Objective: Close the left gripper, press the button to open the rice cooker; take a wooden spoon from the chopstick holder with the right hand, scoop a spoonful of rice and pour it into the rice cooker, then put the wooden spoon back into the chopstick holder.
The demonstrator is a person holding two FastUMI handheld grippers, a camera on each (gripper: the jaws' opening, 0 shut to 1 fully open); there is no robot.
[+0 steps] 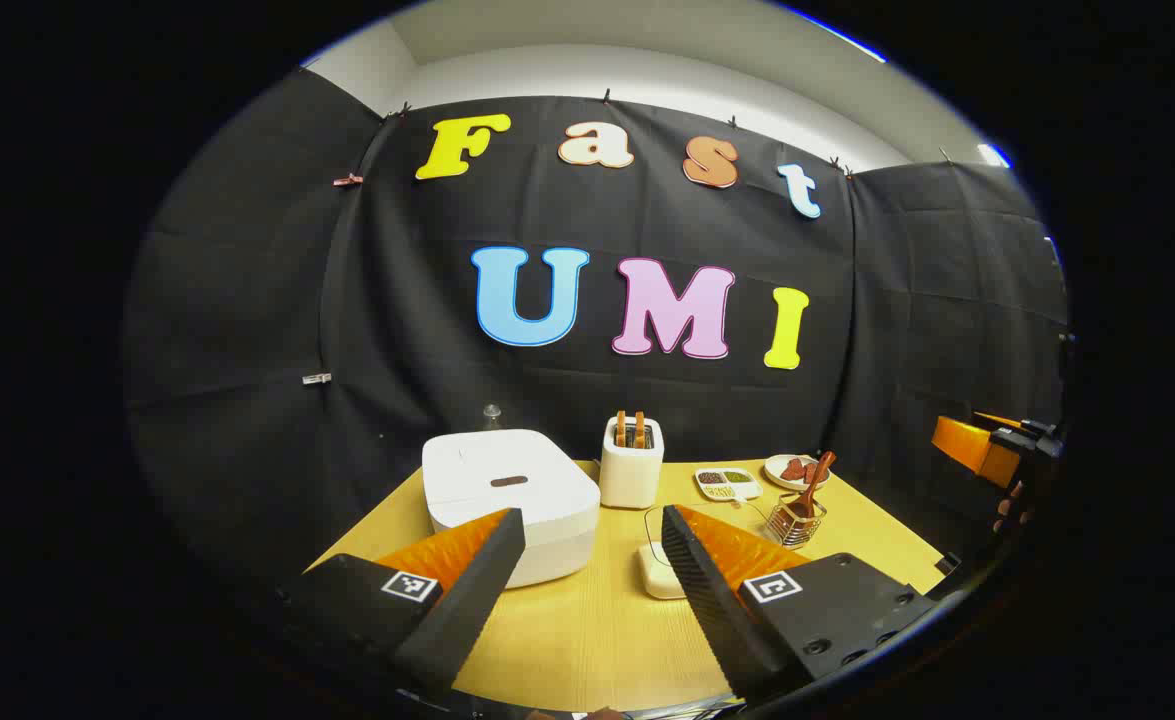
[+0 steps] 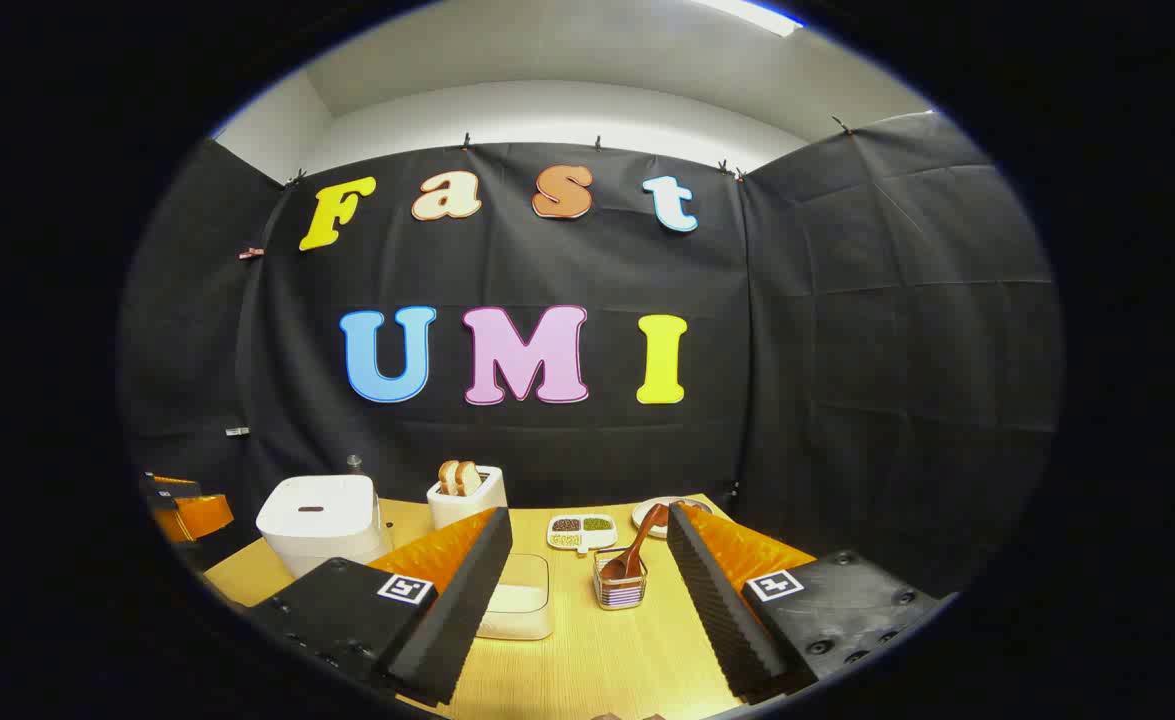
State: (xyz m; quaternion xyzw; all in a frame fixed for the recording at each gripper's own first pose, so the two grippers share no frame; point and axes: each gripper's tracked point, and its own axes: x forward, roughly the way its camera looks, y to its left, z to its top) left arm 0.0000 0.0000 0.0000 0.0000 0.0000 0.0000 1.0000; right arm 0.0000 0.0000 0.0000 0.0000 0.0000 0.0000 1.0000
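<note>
Your left gripper (image 1: 592, 560) hangs over the near edge of the light wooden table (image 1: 587, 640), jaws spread wide w/ nothing between them. Through the gap you see bare tabletop and part of a small clear rectangular container holding white rice (image 1: 659, 572), just right of centre. The white square rice cooker (image 1: 507, 495) w/ rounded corners sits ahead and left, lid down; its near corner is hidden behind your left finger. Behind it and to the right stands a white toaster (image 1: 632, 462) w/ two brown slices sticking up.

The wire chopstick holder (image 1: 795, 520) is to the right of the rice container, w/ the brown wooden spoon (image 1: 813, 482) standing in it, handle leaning up and right. Beyond it lie a white divided dish of dark and green grains (image 1: 728, 484) and a small white plate w/ reddish pieces (image 1: 792, 470). At the far right edge you catch your other gripper (image 1: 987, 445) held off the table, fingers of the hand wrapped round it.

Your right gripper (image 2: 587, 590) is likewise wide open and empty. Between its fingers sit the rice container (image 2: 519, 598), left, and the holder (image 2: 620, 580) w/ the spoon (image 2: 637, 545), nearly straight ahead. Cooker (image 2: 322, 525) is far left, toaster (image 2: 467, 495) behind, divided dish (image 2: 582, 530) past the holder.
</note>
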